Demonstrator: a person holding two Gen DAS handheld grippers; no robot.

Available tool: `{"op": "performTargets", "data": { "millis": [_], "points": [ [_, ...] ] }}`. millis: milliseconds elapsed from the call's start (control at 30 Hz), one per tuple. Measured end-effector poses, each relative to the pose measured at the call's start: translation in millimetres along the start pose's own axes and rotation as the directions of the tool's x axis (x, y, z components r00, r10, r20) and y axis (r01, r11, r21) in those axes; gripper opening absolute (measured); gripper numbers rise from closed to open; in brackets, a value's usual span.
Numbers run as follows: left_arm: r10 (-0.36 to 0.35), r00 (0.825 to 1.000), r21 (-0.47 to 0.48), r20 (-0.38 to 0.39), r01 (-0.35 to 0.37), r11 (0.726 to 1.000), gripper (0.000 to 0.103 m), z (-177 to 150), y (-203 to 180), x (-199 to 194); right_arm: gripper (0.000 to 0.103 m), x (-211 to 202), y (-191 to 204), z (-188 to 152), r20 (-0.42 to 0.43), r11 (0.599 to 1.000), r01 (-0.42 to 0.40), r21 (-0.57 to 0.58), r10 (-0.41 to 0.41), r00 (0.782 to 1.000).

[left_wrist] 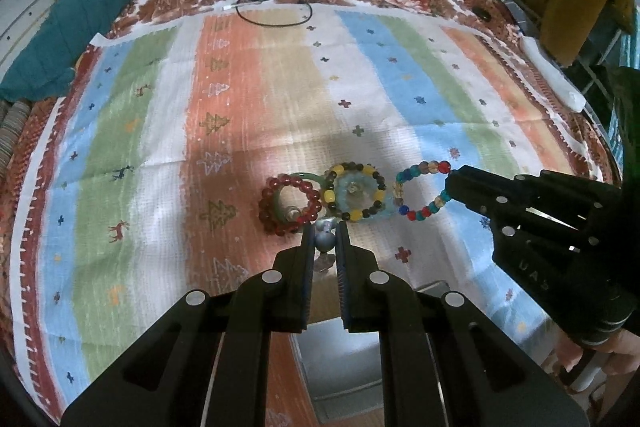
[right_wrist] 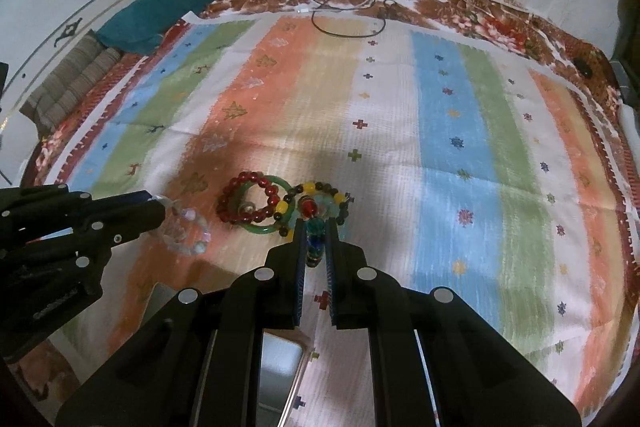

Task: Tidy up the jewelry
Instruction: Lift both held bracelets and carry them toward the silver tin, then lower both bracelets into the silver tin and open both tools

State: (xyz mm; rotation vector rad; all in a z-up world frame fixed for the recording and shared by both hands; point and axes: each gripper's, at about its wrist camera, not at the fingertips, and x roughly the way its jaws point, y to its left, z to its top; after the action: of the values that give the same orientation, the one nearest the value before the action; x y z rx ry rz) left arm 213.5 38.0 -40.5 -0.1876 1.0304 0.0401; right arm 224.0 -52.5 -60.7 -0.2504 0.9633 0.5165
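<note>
Pale clear-bead bracelet (right_wrist: 186, 231) is pinched in the left gripper (left_wrist: 325, 233) at lower centre, multicoloured bead bracelet (left_wrist: 424, 193) in the right gripper (right_wrist: 316, 227), both fingers closed on single beads. Either could slip or snag the red bead bracelet (left_wrist: 290, 205) and yellow-black bracelet (left_wrist: 354, 193) mid-frame on the striped cloth (left_wrist: 280, 87).

Can't make out the grey box (left_wrist: 340, 367) at 6 o'clock, mostly hidden behind the left gripper (left_wrist: 325, 243), bottom edge cut off.
</note>
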Motion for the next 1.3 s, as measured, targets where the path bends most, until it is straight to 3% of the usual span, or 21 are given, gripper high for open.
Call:
{"op": "performTargets", "data": {
  "millis": [767, 1300],
  "points": [
    [-0.056, 0.995, 0.065, 0.087, 0.051, 0.997, 0.01, -35.8, -22.9, -48.3, 0.01, -52.6, 21.3, -32.6, 0.09, 0.998, -0.057, -0.037, 0.06, 0.994],
    [-0.075, 0.993, 0.088, 0.095, 0.067, 0.994, 0.01, -64.0, -26.7, -65.8, 0.01, -69.9, 29.4, -62.7, 0.078, 0.994, -0.097, -0.053, 0.101, 0.992]
  ]
}}
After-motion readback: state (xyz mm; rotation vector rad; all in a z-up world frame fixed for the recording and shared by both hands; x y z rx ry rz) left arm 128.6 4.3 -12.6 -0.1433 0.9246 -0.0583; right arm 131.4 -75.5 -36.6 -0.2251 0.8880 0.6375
